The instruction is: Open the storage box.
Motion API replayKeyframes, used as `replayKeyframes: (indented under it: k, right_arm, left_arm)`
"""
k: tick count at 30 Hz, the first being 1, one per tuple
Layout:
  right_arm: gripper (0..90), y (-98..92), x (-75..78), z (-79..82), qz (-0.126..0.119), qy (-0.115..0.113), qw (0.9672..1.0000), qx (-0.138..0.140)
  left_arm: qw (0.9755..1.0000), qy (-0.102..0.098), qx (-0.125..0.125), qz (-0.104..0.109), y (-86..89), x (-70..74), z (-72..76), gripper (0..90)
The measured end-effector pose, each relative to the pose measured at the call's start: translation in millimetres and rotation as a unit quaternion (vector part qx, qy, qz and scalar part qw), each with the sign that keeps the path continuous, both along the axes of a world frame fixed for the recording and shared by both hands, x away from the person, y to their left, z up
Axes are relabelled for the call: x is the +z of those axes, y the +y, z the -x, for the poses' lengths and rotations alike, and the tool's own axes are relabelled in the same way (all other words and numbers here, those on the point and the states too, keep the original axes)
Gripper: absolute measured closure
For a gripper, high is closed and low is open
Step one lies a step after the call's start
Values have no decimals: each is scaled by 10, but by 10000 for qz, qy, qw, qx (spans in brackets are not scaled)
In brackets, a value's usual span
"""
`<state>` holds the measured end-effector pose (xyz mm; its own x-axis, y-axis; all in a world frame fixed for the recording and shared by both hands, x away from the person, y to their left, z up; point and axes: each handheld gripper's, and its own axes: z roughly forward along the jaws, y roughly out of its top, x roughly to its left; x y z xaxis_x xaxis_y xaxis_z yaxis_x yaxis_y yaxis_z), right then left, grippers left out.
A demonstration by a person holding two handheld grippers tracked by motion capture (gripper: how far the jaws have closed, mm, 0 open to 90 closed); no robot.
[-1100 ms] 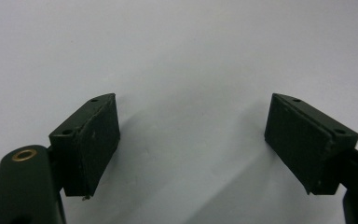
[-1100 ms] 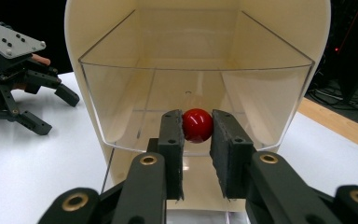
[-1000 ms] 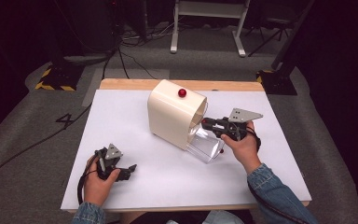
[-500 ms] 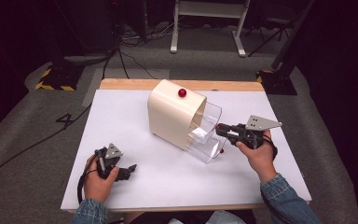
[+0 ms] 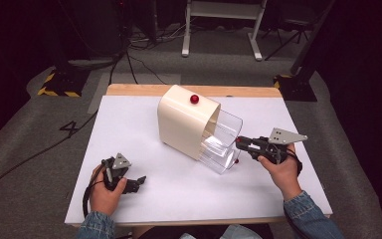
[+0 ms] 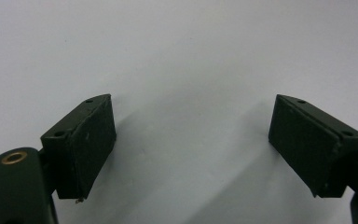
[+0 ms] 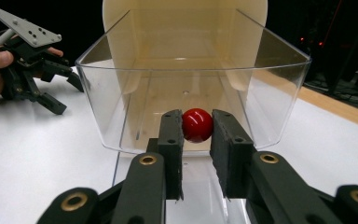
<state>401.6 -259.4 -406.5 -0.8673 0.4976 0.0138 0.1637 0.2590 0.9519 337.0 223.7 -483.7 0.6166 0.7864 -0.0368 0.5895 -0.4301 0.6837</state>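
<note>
The right gripper [image 7: 197,135] clenched the red knob [image 7: 197,124] of the clear drawer [image 7: 193,100] (drawn out of the cream cabinet [image 5: 186,121]). Well left of the cabinet, the left gripper [image 6: 192,149] rested released on the white table [image 5: 129,122].

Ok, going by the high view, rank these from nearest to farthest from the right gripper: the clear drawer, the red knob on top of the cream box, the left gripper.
1. Clear drawer: directly at the jaws of the right gripper, pulled out of the cream box.
2. Red knob on top: farther back and left, on the box's upper face.
3. Left gripper: far across the table, near the front-left edge.
</note>
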Motion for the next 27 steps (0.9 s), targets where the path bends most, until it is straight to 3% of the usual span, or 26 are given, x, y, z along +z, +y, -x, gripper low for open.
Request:
replayKeyframes:
  k: [6, 20, 27]
  right_arm:
    - [590, -54, -56, -3, 36, 22, 9999, -110]
    - [535, -254, -22, 37, 55, 6, 9996, -276]
    - [486, -479, 35, 72, 149, 26, 9986, -510]
  left_arm:
    - [10000, -20, 2, -18, -2, -2, 4, 151]
    - [10000, -16, 3, -11, -4, -3, 6, 151]
    - [10000, -18, 10, -16, -7, -4, 11, 151]
